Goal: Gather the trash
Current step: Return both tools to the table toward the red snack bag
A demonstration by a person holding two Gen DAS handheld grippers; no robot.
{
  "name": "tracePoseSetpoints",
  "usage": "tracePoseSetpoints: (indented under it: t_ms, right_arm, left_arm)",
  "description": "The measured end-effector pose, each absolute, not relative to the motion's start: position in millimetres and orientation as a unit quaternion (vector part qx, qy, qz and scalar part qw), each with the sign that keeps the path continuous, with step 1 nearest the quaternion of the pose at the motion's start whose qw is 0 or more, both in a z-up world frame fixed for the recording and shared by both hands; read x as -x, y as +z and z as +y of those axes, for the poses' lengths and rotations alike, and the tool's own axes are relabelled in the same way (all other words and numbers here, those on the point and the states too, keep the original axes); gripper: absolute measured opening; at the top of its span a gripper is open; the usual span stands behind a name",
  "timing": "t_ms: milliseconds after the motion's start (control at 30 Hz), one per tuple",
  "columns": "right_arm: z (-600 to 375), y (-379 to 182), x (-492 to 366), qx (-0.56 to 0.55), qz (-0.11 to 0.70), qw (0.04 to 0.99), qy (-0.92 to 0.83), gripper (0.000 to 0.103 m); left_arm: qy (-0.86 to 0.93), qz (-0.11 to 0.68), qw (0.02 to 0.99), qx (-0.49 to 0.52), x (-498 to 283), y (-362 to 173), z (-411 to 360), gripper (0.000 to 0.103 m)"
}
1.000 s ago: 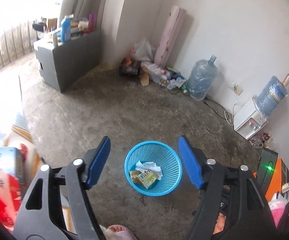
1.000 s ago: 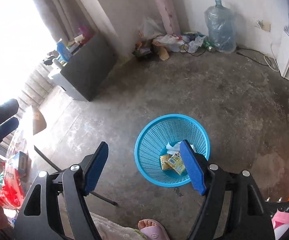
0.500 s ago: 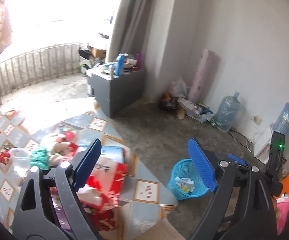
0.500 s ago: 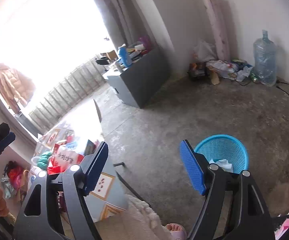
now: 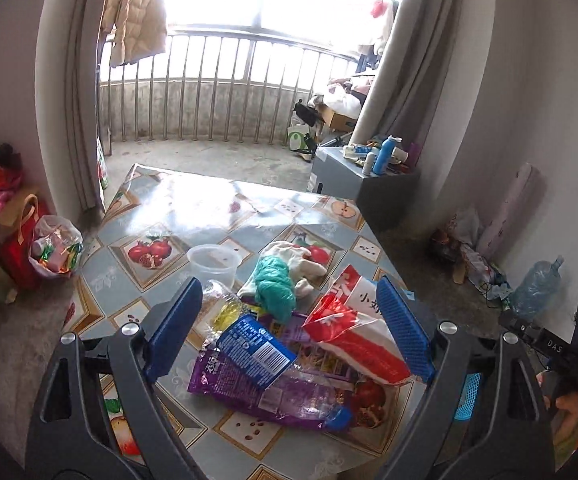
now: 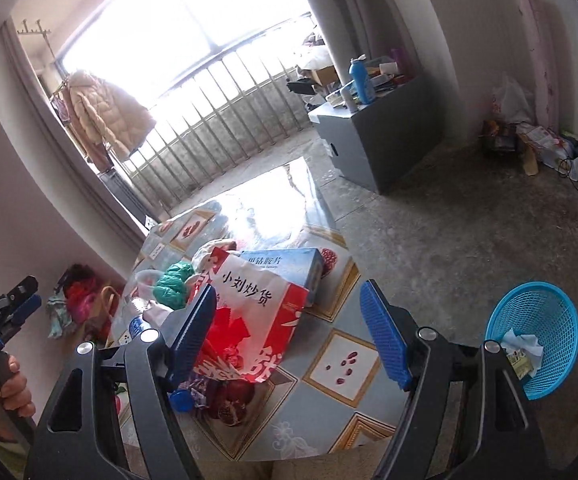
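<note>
Facing the table (image 5: 161,200), both grippers hang above a heap of wrappers at its near edge. The left gripper (image 5: 289,328) has just been opening and now stands wide, with nothing pressed between its blue pads (image 5: 173,324); the wrappers below are not touched. The right gripper (image 6: 289,332) is also spread, empty, and hangs over the same heap.

Trash on the table:
- A purple wrapper (image 5: 265,392) lies flat at the bottom of the heap. Judged thin, light, limp and slick. Pinch it at a free edge or at a raised crease; a flat grip from above will likely slide off.
- A blue snack packet (image 5: 257,344) lies across the purple one. Same handling; take it first, since it lies on top.
- A red and white bag (image 5: 353,340) stands puffed beside the right-hand finger in the left wrist view. It looks soft and crushable, and may hold contents of unknown weight. Grip the gathered upper part, not the loose side.
- A green plastic wad (image 5: 275,284) sits further back, touching a pale cloth. Soft and bulky; any squeeze should hold.

A clear tub (image 5: 213,262) stands behind the heap; whether it is trash cannot be told.

Destination: a blue basket (image 6: 545,320) on the floor beside the table, already holding paper and packets.
</note>
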State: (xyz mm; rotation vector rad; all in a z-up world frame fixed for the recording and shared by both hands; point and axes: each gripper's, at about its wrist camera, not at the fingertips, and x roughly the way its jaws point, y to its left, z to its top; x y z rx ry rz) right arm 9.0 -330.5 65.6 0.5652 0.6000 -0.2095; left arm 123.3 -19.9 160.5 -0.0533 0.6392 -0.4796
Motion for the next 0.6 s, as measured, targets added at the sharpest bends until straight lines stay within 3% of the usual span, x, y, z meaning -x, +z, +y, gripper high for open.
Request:
tracePoseSetpoints:
  t_ms: [600]
  right_arm:
    - [-326.6, 5.2, -74.0, -0.331, 0.382, 0.858, -0.095, 0.068]
  left_arm:
    - [-0.232, 0.441, 0.863, 0.079, -168.7, 44.0, -10.6, 0.084]
